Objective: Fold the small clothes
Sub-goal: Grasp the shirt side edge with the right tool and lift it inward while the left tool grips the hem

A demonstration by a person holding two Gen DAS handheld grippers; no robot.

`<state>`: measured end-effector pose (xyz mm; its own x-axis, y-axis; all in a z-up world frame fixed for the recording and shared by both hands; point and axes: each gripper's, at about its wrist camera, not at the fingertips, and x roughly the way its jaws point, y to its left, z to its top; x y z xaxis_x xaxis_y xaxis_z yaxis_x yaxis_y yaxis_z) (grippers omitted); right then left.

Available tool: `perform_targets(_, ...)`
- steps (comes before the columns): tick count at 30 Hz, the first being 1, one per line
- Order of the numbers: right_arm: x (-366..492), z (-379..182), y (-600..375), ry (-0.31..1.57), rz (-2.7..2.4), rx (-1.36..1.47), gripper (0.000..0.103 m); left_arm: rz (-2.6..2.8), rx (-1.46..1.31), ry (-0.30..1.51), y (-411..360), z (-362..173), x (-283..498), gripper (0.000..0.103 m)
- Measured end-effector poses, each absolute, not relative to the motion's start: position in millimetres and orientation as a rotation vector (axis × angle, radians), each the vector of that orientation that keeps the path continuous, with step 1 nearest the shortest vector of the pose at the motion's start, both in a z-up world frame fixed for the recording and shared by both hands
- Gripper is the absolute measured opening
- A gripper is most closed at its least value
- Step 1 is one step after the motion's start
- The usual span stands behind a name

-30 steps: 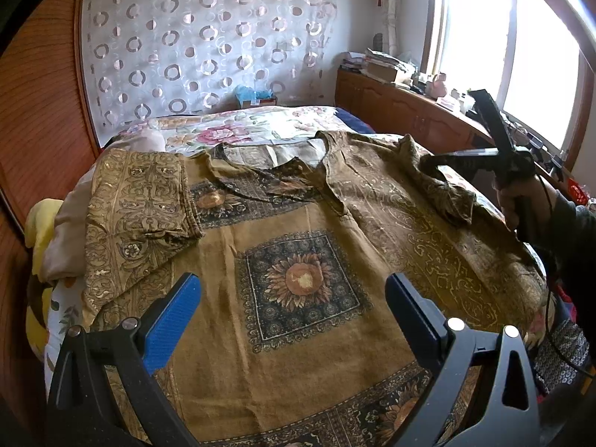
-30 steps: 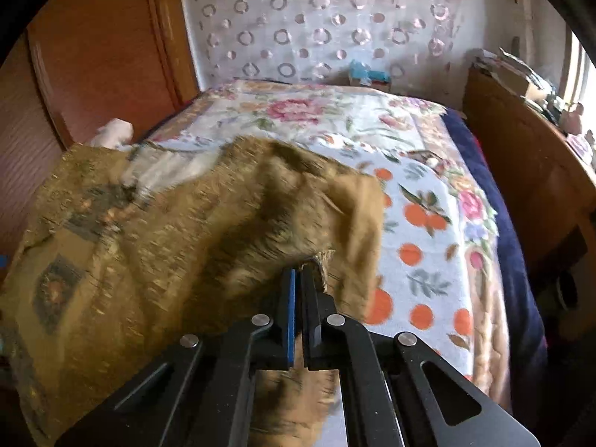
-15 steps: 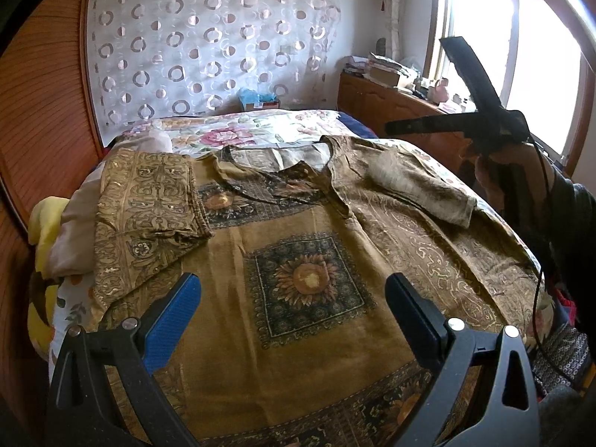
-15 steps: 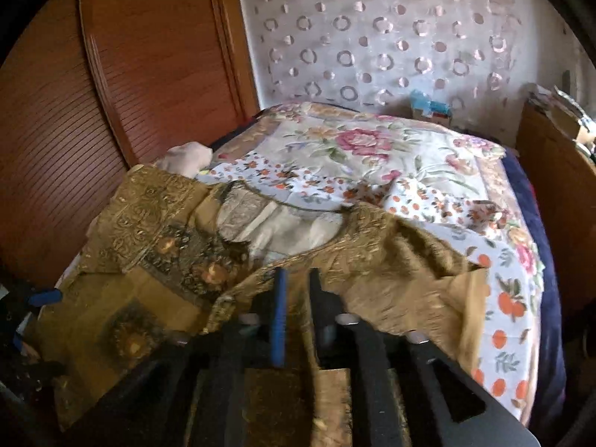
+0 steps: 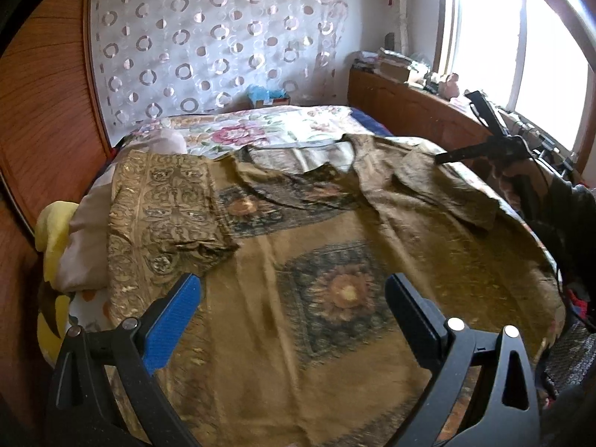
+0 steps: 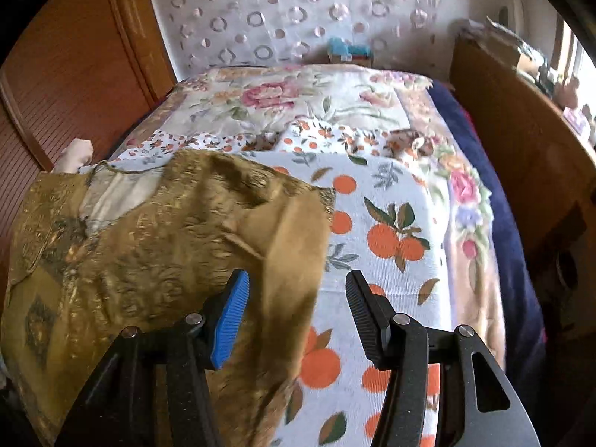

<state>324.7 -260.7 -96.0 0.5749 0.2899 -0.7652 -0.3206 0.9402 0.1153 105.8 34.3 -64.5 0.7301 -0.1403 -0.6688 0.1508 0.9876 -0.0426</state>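
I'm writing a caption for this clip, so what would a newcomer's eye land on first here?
A gold-brown patterned shirt spread front-up across the bed, both sleeves folded in over its chest. Beneath it lies an orange-print bedsheet, beyond it a circle-patterned curtain. The right gripper is opening over the shirt's edge; the left gripper hovers open.

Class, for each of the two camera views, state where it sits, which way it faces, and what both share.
Left wrist: sits on the left gripper, looks across the brown patterned shirt toward the window; shows its open fingers, the right gripper and hand.
Right wrist: sits on the right gripper, jaws opening, above the shirt's folded sleeve.
Shared: shirt, circle-patterned curtain.
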Motion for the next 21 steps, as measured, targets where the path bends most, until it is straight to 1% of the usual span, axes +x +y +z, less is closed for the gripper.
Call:
perform_targets(3, 338, -104, -259, 0.888, 0.383, -0.01, 0.046, -0.148, 0.01, 0.748, 41, -69, 113, 0.099)
perform_targets(4, 341, -105, -259, 0.884, 0.402, -0.006, 0.031, -0.144, 0.008, 0.751, 43, -69, 115, 0.099)
perform_targets(5, 346, -105, -263, 0.892, 0.423, 0.003, 0.006, -0.14, 0.005, 0.753, 46, -70, 118, 0.099)
perform_targets(8, 354, -105, -270, 0.883, 0.458, 0.004, 0.001, -0.124, 0.0, 0.761, 53, -71, 126, 0.099)
perform_targets(12, 352, -72, -285, 0.749, 0.421, -0.01, 0.001, -0.104, -0.006, 0.764, 65, -69, 135, 0.099)
perform_targets(14, 358, -65, -287, 0.732, 0.411, -0.03, 0.001, -0.094, -0.009, 0.766, 71, -68, 140, 0.099)
perform_targets(21, 374, -95, -269, 0.772, 0.394, -0.11, 0.001, -0.039, 0.003, 0.768, 96, -64, 165, 0.099)
